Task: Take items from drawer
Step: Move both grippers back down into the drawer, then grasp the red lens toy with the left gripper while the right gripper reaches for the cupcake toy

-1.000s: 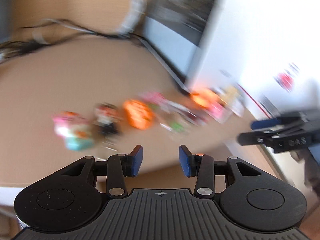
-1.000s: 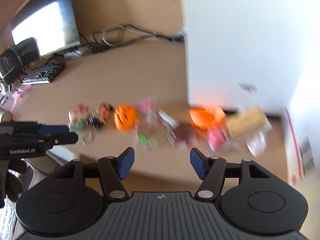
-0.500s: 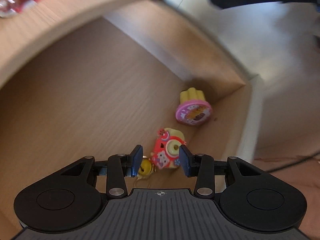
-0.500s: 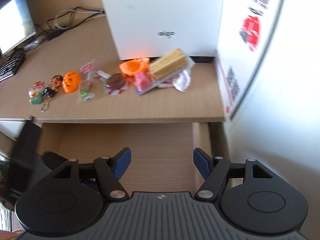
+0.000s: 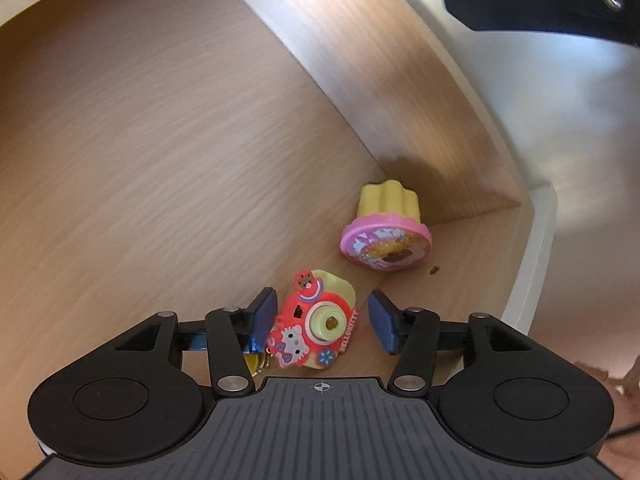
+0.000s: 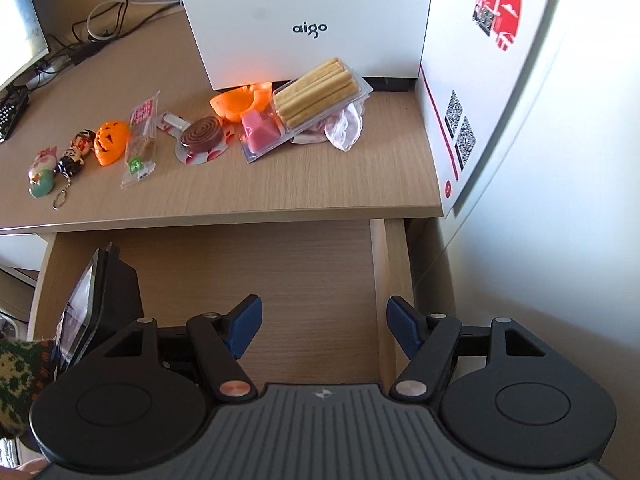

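In the left wrist view I look down into an open wooden drawer (image 5: 160, 140). A red and yellow toy camera keychain (image 5: 316, 324) lies on its floor between the blue pads of my left gripper (image 5: 322, 320), which is open around it. A yellow toy cupcake with a pink lid (image 5: 386, 228) lies on its side in the drawer corner. In the right wrist view my right gripper (image 6: 322, 330) hangs open and empty over the drawer's (image 6: 280, 264) right side. The left tool's black body (image 6: 100, 288) shows at the drawer's left.
On the desk top (image 6: 320, 184) lie several items: figure keychains (image 6: 60, 164), an orange pumpkin (image 6: 112, 142), a candy packet (image 6: 140, 140), a biscuit tray (image 6: 316, 92). A white box (image 6: 304, 16) stands behind them and a white cabinet (image 6: 500, 60) at the right.
My left gripper swung from the desk top down into the drawer and closed in on the toy camera, now between its pads. The right gripper pulled back over the drawer.
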